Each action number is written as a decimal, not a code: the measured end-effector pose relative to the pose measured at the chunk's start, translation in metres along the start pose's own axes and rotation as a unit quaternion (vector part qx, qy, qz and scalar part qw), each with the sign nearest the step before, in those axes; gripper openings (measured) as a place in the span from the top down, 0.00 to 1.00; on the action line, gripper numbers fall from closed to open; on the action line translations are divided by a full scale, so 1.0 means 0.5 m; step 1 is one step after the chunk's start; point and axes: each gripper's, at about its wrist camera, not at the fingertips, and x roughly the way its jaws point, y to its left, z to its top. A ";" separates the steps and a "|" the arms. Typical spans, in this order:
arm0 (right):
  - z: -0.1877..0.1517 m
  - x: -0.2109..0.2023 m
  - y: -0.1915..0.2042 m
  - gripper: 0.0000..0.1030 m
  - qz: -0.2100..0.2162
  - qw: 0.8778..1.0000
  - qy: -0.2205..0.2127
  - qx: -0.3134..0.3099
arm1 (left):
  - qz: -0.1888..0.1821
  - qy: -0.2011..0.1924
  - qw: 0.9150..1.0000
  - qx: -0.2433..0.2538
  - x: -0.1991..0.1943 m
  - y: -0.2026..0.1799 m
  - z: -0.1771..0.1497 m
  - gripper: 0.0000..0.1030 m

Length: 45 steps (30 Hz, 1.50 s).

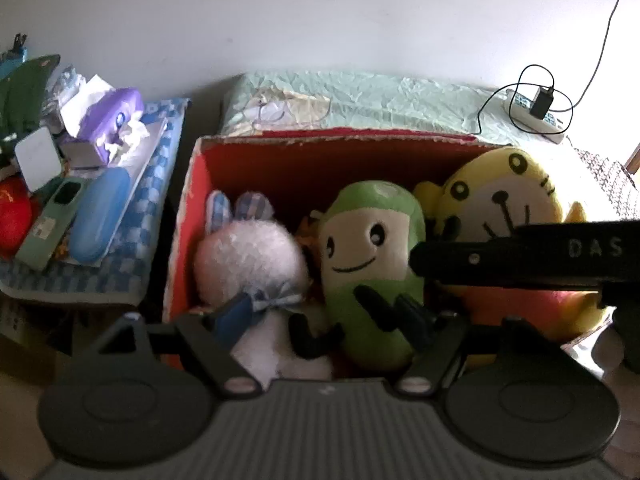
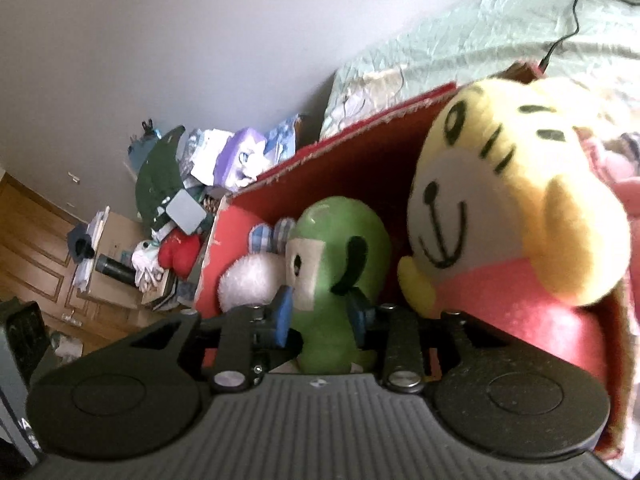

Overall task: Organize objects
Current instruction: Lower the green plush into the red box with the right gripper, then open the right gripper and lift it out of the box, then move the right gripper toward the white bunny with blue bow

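Box: red cardboard box (image 1: 192,200) holds three plush toys side by side.
Green toy: green toy (image 1: 372,264) stands in the middle of the box, between white bunny (image 1: 248,260) and yellow tiger (image 1: 500,204).
Right gripper: right gripper (image 2: 320,312) has its blue pads on either side of the green toy's lower body, pinching it.
Left gripper: left gripper (image 1: 320,312) hangs over the near edge of the box, jaws spread, one tip before the bunny, the other before the green toy, gripping neither.

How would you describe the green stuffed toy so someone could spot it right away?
Look in the red cardboard box by the bed. Three plush toys sit in a row; the green plush toy is the middle one, between the white bunny and yellow tiger, capsule-shaped with a smiling cream face.
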 end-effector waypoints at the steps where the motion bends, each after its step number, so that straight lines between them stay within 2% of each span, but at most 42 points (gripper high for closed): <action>1: -0.001 -0.005 0.001 0.66 -0.005 1.000 -0.004 -0.003 | 0.000 0.001 1.000 0.002 0.000 -0.003 0.001 0.26; 6: -0.004 -0.027 0.003 0.66 -0.026 0.999 -0.027 -0.023 | -0.002 0.003 1.000 0.014 0.000 -0.025 0.005 0.27; 15: -0.016 -0.062 -0.022 0.65 -0.028 0.998 -0.048 -0.011 | -0.005 0.005 0.999 0.036 0.006 -0.065 0.009 0.30; 19: -0.025 -0.082 -0.041 0.66 -0.007 0.998 -0.058 -0.007 | -0.005 0.007 0.999 0.039 0.005 -0.081 0.011 0.39; 28: -0.019 -0.154 -0.084 0.66 0.079 0.994 -0.073 -0.018 | -0.007 -0.010 0.999 0.047 -0.025 -0.147 0.026 0.40; 31: -0.006 -0.208 -0.116 0.66 0.095 0.992 -0.086 -0.025 | -0.011 -0.017 0.999 0.049 -0.040 -0.179 0.033 0.40; 35: 0.005 -0.286 -0.179 0.66 0.102 0.989 -0.104 -0.019 | -0.023 -0.051 0.997 0.057 -0.073 -0.230 0.042 0.40; 41: 0.027 -0.350 -0.309 0.66 0.051 0.991 -0.122 0.012 | -0.089 -0.093 0.989 0.077 -0.104 -0.329 0.038 0.40; 45: 0.026 -0.346 -0.391 0.66 0.005 0.994 -0.106 0.030 | -0.137 -0.080 0.982 0.100 -0.083 -0.406 0.022 0.41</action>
